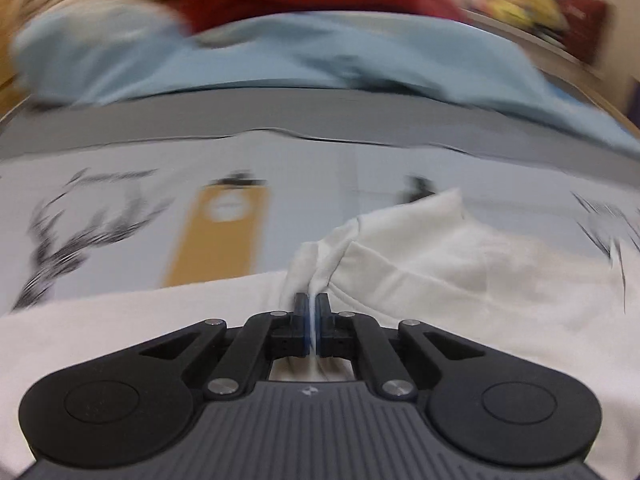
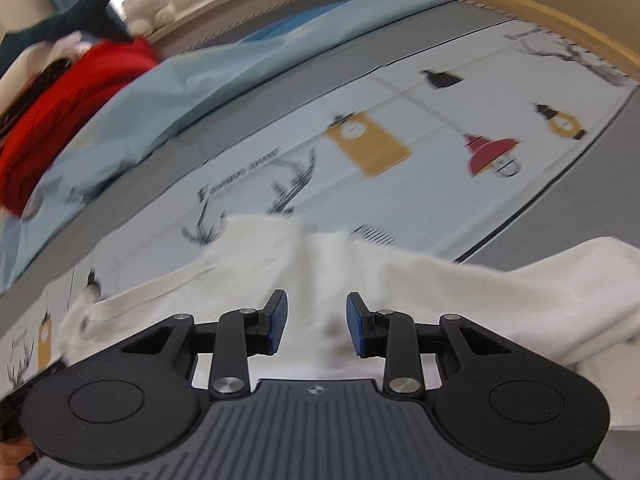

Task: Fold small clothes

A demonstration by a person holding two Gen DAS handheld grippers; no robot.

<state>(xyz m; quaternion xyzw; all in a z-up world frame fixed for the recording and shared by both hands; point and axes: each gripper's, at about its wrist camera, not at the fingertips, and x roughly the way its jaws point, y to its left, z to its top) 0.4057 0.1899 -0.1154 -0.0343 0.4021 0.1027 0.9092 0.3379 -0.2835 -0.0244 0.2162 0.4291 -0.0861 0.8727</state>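
The left claw point(image 1: 312, 304) is clamped tight on a pinched ridge of the white garment point(image 1: 420, 264), a thin fold of cloth running up between its blue pads. The right claw point(image 2: 316, 316) stands with its jaws apart above the same white garment point(image 2: 280, 264), and no cloth is caught between its pads. The garment lies rumpled on a pale printed sheet point(image 2: 420, 92) that shows yellow clocks, a red lamp and dark antlers, with a grey border around the print. Beyond that border a light blue cloth point(image 2: 192, 80) lies spread out, and past it sits a red garment point(image 2: 68, 92) in a heap. In the right wrist view a dark plush shark point(image 2: 76, 16) rests behind the red heap. Much of the left wrist view is blurred.
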